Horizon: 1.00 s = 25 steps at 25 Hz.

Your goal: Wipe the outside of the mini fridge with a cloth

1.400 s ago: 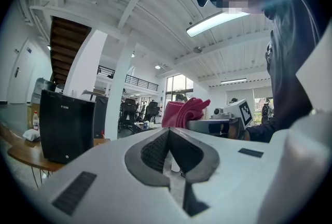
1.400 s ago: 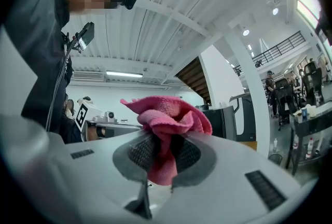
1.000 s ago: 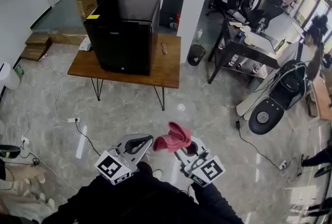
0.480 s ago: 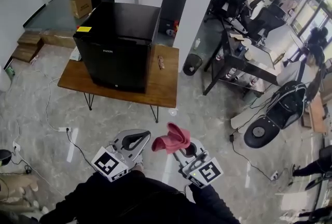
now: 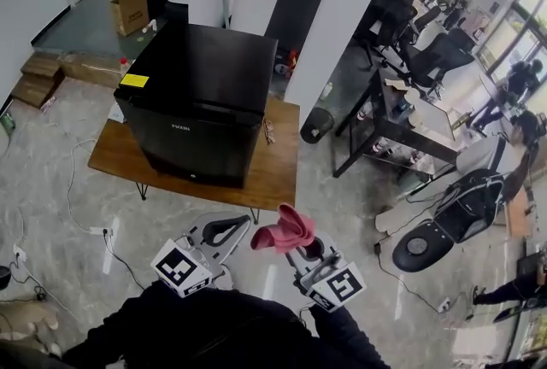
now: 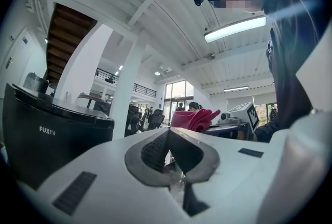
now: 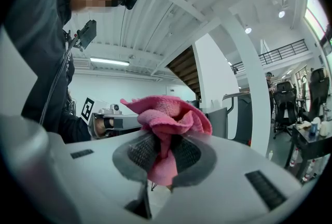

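Observation:
The black mini fridge (image 5: 195,102) stands on a low wooden table (image 5: 278,155), ahead of me across the floor; its front shows at the left of the left gripper view as a dark box (image 6: 52,135). My right gripper (image 5: 295,241) is shut on a pink cloth (image 5: 284,230), which bunches above the jaws (image 7: 168,116). My left gripper (image 5: 235,228) is shut with nothing in it, just left of the cloth. Both grippers are held close to my body, well short of the fridge.
A white pillar (image 5: 333,26) rises right of the table, with a small bin (image 5: 316,124) at its foot. Desks and office chairs (image 5: 410,94) fill the right side. A cable and power strip (image 5: 92,230) lie on the floor at left. A cardboard box (image 5: 130,8) stands behind the fridge.
I have walked closer to the fridge: it and the table have grown and slid lower in the head view. Both grippers keep their pose, with the cloth still held.

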Available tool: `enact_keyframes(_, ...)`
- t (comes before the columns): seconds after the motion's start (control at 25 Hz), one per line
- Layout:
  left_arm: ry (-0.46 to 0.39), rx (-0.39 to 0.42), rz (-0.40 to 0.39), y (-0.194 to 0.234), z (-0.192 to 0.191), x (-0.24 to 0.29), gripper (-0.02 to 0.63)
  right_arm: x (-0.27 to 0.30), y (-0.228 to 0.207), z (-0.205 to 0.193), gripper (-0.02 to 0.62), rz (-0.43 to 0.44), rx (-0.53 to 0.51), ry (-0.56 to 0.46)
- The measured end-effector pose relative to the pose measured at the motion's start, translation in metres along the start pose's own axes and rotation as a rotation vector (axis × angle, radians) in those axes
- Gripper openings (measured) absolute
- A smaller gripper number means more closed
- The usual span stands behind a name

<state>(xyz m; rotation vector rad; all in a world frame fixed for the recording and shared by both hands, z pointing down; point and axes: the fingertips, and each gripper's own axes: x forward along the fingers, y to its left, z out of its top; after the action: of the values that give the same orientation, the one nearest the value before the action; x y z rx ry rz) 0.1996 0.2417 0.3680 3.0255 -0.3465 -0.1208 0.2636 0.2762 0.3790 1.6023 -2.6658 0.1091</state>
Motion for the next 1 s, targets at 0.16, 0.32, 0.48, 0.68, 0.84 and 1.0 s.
enact_keyframes(0.16, 0.0, 0.001, -0.004, 0.032, 0.001, 0.012, 0.006, 0.031, -0.018, 0.0, 0.061, -0.003, 0.001, -0.005)
enact_keyframes(0.32, -0.014, -0.007, 0.005, 0.052, 0.006, 0.022, 0.006, 0.052, -0.038, 0.0, 0.061, 0.001, 0.001, -0.002)
enact_keyframes(0.48, -0.013, -0.026, 0.027, 0.073, 0.006, 0.039, 0.006, 0.074, -0.066, 0.003, 0.063, 0.019, 0.0, -0.018)
enact_keyframes(0.68, -0.017, -0.014, 0.063, 0.091, 0.006, 0.072, 0.006, 0.095, -0.123, 0.004, 0.063, 0.022, -0.007, -0.051)
enact_keyframes(0.84, -0.03, -0.023, 0.103, 0.101, 0.012, 0.113, 0.006, 0.115, -0.177, 0.009, 0.063, 0.053, -0.014, -0.059)
enact_keyframes(1.0, -0.056, -0.007, 0.136, 0.104, 0.013, 0.173, 0.006, 0.134, -0.246, 0.012, 0.063, 0.087, -0.042, -0.058)
